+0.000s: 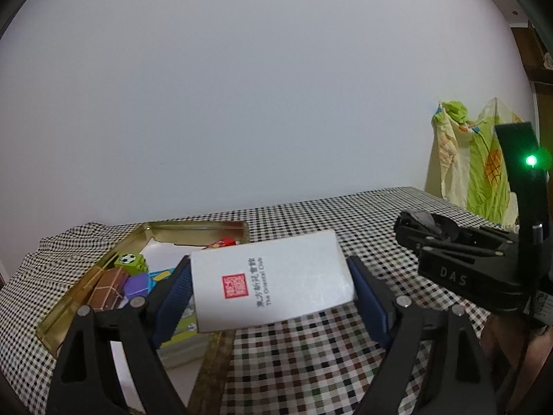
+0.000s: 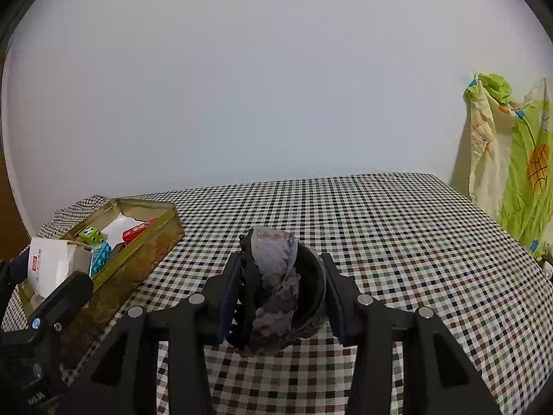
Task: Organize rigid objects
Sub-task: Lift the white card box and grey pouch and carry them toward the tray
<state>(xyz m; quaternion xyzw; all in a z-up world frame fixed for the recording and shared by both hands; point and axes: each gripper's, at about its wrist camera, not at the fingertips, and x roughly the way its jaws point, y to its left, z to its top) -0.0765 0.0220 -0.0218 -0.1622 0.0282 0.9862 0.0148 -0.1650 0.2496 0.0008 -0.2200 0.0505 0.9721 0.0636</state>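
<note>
Left gripper [image 1: 273, 294] sits low in the frame's centre, blue pads clamped on both ends of a white box [image 1: 271, 282]. Right gripper [image 2: 281, 287], bottom centre, squeezes a dark shell-like object [image 2: 276, 276], angled slightly downward.

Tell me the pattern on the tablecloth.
The tablecloth has a small check in black, brown and white, clearest in the right wrist view.

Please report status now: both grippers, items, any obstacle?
Left gripper shut on white box, by tin. Right gripper shut on shell. Nothing blocking.
</note>
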